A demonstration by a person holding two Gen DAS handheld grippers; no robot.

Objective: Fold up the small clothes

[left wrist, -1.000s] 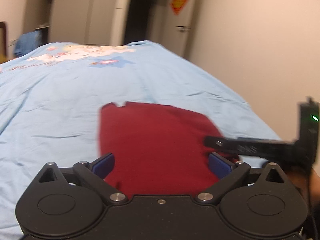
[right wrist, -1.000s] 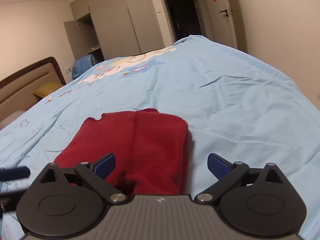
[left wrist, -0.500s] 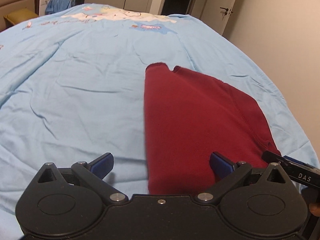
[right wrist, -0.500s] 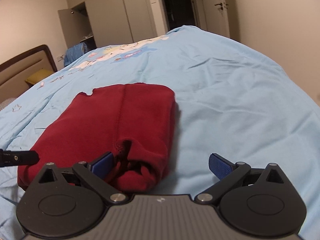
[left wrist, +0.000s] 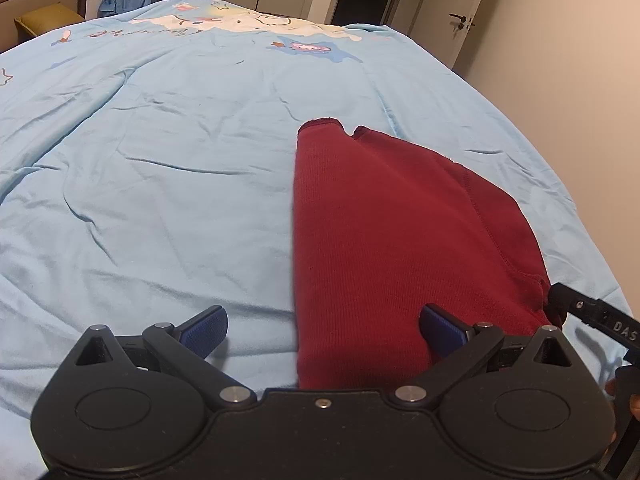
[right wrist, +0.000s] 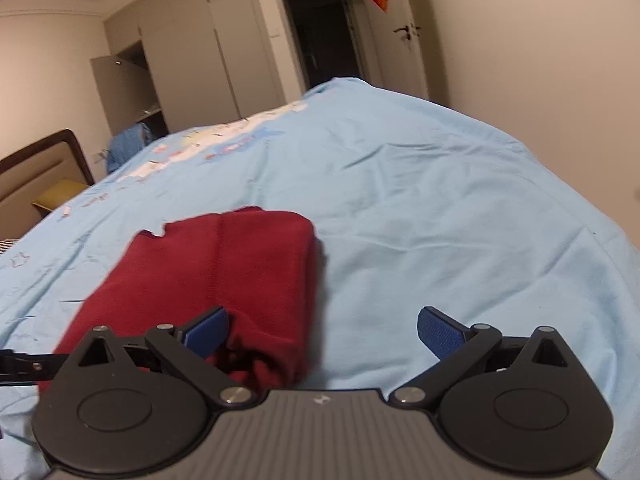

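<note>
Both tools low over the bed (left wrist: 160, 160) now, and the red garment (left wrist: 384, 240) lies flat on the blue cover, already doubled over lengthwise. Left gripper (left wrist: 322, 328): jaws spread wide, nothing between them but cloth and cover — the garment's near left edge sits between the jaws, nearer the right-hand one. Right gripper (right wrist: 322, 332): jaws spread too, empty, with the garment's (right wrist: 224, 272) near right corner at the left-hand jaw and bare cover ahead of the other.

The risk, as I read it: that near hem looks bunched and loose by the right gripper's left jaw, so a shallow bite could catch only the top layer and pull the fold apart. A deep bite could snag the bed cover along with it. Uneven lifting would skew the next fold.

Pose: both held level, pointing along the garment towards the far door (right wrist: 404, 40), side by side.
</note>
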